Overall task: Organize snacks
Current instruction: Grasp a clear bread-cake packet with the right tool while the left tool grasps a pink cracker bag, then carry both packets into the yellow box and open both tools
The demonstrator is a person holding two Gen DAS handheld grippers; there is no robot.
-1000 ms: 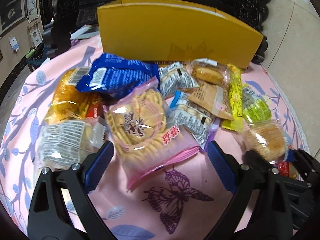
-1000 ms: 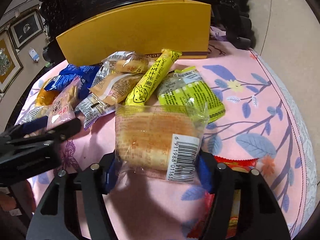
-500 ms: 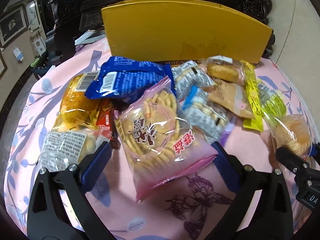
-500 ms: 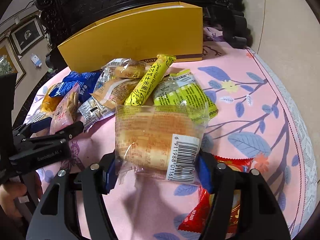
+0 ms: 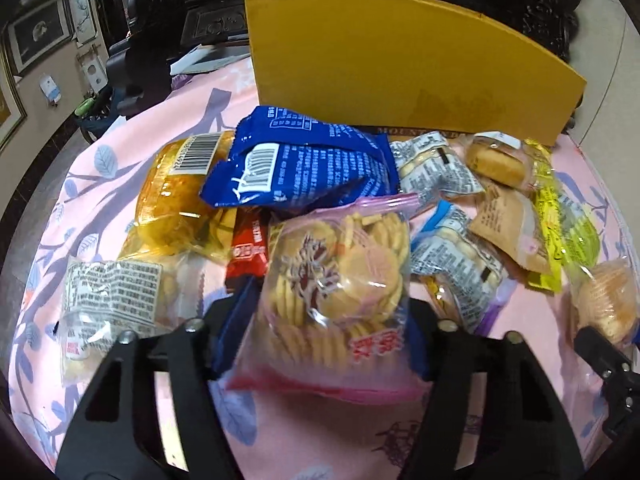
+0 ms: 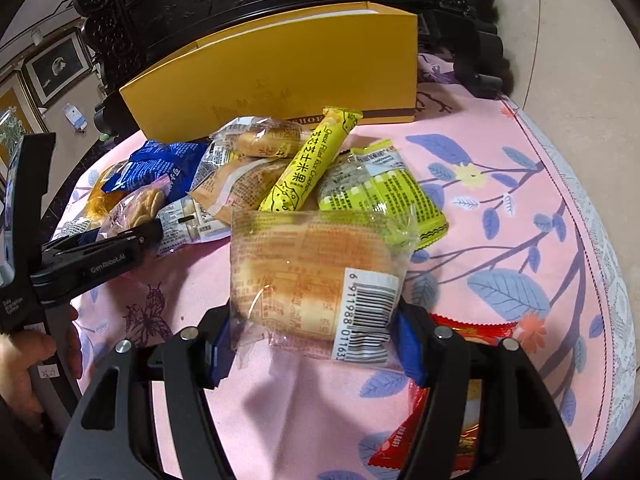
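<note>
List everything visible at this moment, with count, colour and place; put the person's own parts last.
yellow box: one, upright at the back of the table.
tablecloth: one, pink with blue leaves.
round-cracker packet: one, pink-edged, between the left tongs.
bread packet: one, clear, between the right tongs.
blue packet: one, atop the pile's left.
rice-cracker stick: one, yellow, leaning across the pile.
green packet: one, right of the stick.
red packet: one, under the right tongs.
left tongs: closing on the cracker packet.
right tongs: gripping the bread packet.
hand: one, lower left.
</note>
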